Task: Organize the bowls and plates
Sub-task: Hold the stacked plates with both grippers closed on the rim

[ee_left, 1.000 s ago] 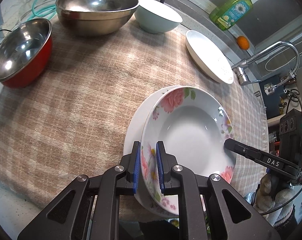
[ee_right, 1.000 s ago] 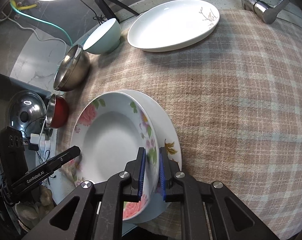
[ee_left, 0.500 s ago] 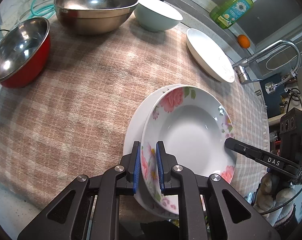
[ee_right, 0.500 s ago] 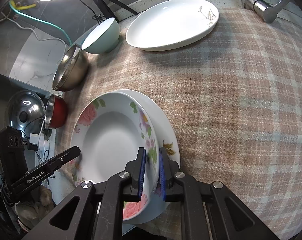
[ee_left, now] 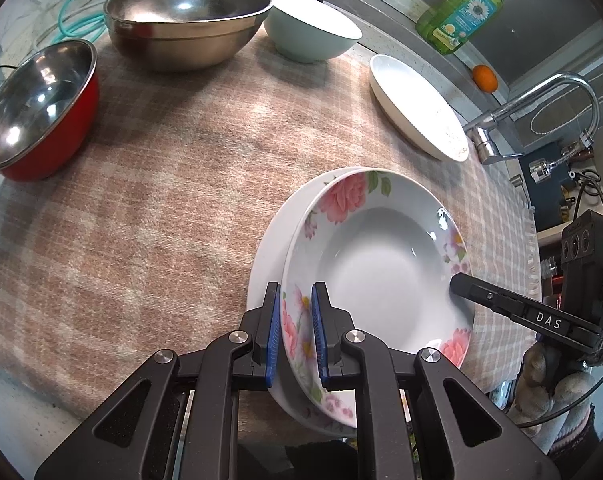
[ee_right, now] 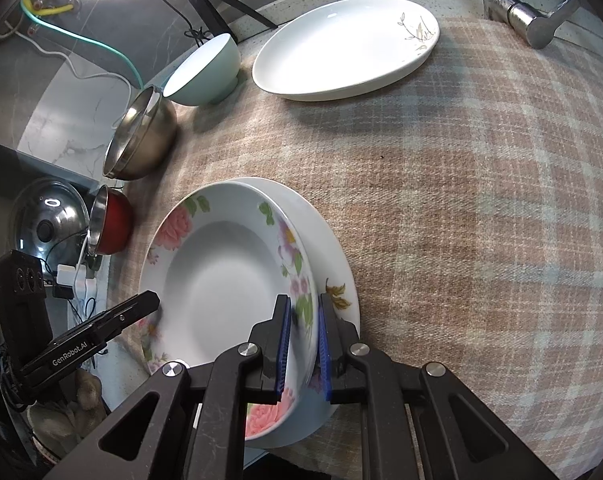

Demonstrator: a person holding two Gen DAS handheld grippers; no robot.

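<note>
A deep floral plate point(ee_left: 381, 264) lies on top of a plain white plate point(ee_left: 273, 240) on the checked cloth, near the table's front edge. My left gripper point(ee_left: 296, 289) is shut on its near-left rim, blue pads on either side. In the right wrist view the same floral plate point(ee_right: 225, 280) has my right gripper point(ee_right: 303, 300) shut on its opposite rim, over the white plate point(ee_right: 333, 248) with a leaf motif. Each view shows the other gripper's finger point(ee_left: 501, 308) point(ee_right: 113, 320) at the plate's far side. Whether the floral plate rests on the white one or hovers just above it, I cannot tell.
At the back stand a large steel bowl point(ee_left: 189, 16), a red bowl point(ee_left: 37, 108), a pale teal bowl point(ee_left: 313, 28) and a white oval plate point(ee_right: 345, 48). A tap point(ee_left: 541, 108), a soap bottle point(ee_left: 461, 12) and an orange point(ee_left: 484, 78) are at the right; a pot lid point(ee_right: 45, 220) is off the cloth.
</note>
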